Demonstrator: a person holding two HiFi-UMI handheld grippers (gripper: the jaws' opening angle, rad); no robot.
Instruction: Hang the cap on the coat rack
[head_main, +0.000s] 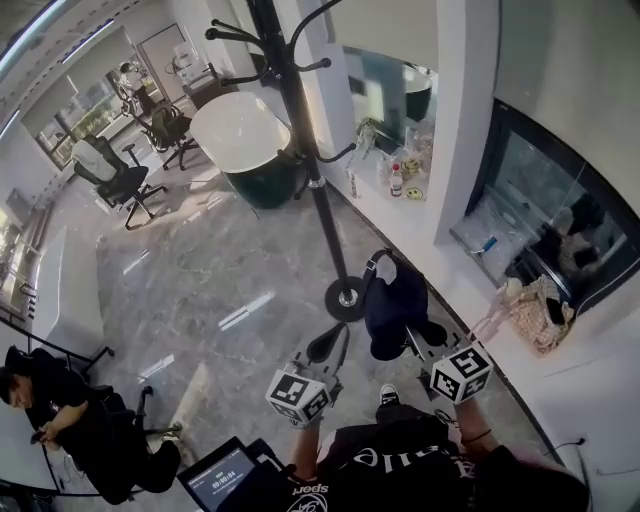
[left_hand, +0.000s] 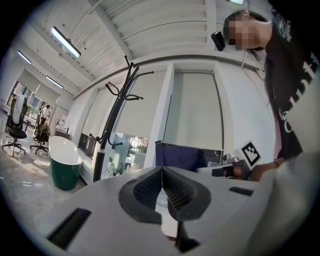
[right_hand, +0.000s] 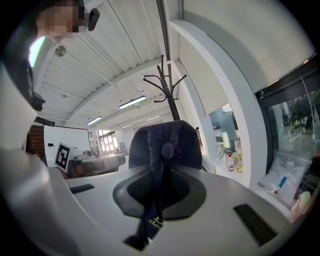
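Coat rack (head_main: 312, 180) is the biggest item: a black pole with curved hooks at several heights and a round base on the marble floor. Behind it is a freestanding tub (head_main: 262, 185), dark green outside and white inside; we see nothing in it from the head view. The cap (head_main: 395, 305) is dark navy, held out in front of us, just right of the rack's base as the head view frames it, and not on any hook yet. We judge it light and soft: the crown collapses wherever it's pinched, only the brim should hold its shape, and it's neither fragile nor slippery. The right gripper (right_hand: 159, 189) has its jaws clamped hard on a fold of the cap's fabric. The top button shows above the pads and a strap tail with pale print hangs below, so we read this as a grip near the back band, though we can't tell exactly. That hold looks fine to us, since it leaves the crown or the back opening free to drop over a hook tip. The left gripper (left_hand: 162, 184) has its jaws fully together on nothing, and it sits beside the cap without touching it. Smaller containers sit on the window ledge at right. There's a woven bag (head_main: 540, 315) with something dark in it that we can't make out. A small bottle (head_main: 397, 181) with a red top stands further along, contents unreadable.
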